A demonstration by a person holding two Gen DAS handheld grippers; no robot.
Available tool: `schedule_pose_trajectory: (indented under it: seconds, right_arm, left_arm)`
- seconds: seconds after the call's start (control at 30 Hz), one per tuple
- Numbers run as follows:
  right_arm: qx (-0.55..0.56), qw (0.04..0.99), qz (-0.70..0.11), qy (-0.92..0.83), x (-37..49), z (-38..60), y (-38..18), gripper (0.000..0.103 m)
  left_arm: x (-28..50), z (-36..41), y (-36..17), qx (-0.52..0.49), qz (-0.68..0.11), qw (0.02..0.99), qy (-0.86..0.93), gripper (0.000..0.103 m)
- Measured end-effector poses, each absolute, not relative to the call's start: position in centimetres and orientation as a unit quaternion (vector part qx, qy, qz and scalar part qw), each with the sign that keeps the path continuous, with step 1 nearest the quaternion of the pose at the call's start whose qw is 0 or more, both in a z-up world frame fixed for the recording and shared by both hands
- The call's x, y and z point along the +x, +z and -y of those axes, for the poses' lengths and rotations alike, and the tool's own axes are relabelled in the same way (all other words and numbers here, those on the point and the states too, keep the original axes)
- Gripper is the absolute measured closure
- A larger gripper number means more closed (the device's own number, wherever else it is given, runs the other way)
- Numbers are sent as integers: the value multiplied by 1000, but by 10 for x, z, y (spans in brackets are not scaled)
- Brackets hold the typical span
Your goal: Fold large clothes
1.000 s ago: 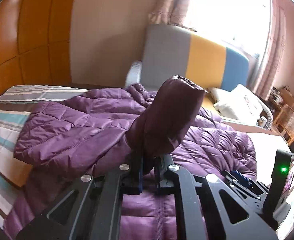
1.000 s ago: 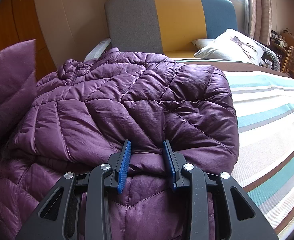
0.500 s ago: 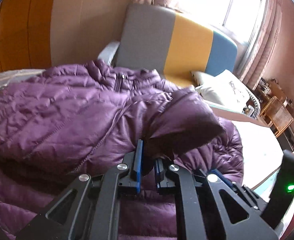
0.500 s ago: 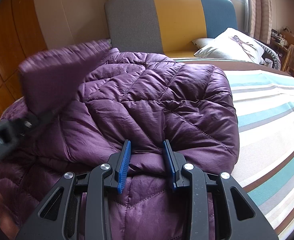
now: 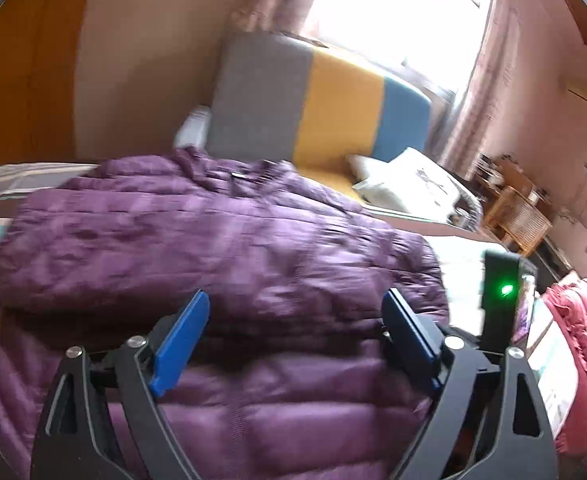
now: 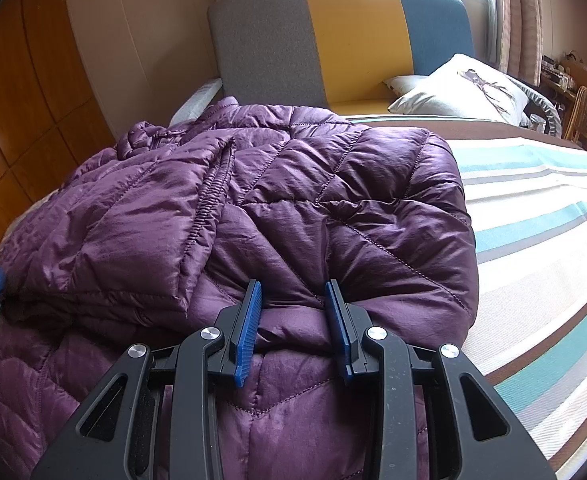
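Jacket (image 6: 293, 200) on bed (image 6: 533, 208), right tool (image 6: 293, 300) clamping its fold, left tool (image 5: 293, 316) opening, empty.

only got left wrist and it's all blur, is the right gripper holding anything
Observer: Yes, the right gripper is shut on a puffy fold of the purple jacket.
Operator: what lies across the front
Observer: One sleeve, folded flat over the body, with its gathered cuff near the middle.
Operator: and on its right side
Observer: That edge is folded over, and the striped bedspread shows beside it.
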State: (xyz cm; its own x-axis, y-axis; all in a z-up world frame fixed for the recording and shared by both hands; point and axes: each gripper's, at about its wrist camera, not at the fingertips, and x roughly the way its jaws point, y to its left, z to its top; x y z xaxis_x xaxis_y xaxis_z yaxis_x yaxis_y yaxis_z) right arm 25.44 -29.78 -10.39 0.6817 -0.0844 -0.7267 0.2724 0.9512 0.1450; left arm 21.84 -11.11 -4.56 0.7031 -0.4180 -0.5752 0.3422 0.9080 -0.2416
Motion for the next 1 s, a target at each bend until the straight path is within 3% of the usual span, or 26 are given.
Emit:
schedule_pose_trajectory:
  seconds: [0.13,0.17,0.23,0.4,0.43,0.57,0.7,0.93,1.0]
  right_arm:
    - [141,916,-365,-92,245,304,-93,69]
    - [142,919,-355,-93,241,304,-87,55]
    - [154,927,-331,-85,235,302,-75,41]
    - [141,925,-349,-40,255,272,-64,41]
    - [142,919,-367,-34,266,266,-68,41]
    - [138,909,-392,-22,290,254,-75,90]
    - [115,922,-364,-63,292,258,-61,94]
    - [128,905,-396,-92,296,277,-91,94]
    - [137,903,-398,-85,295,280,-88,89]
  left_arm:
    - [222,58,-52,-19,-334,937,-103,14]
    - [223,45,-54,-13,-339,938,-77,14]
    - [228,13,-62,-13,-355,934,-25,14]
    - [249,-42,-84,-67,-409,908,53,15]
    - [255,-52,-88,-90,-418,902,63,15]
    - [274,-74,-93,-141,-427,891,67,15]
    - [287,-86,-95,-177,-413,891,68,14]
    - [284,-92,-113,-195,-418,886,53,10]
    - [274,-93,-110,-192,-421,885,52,10]
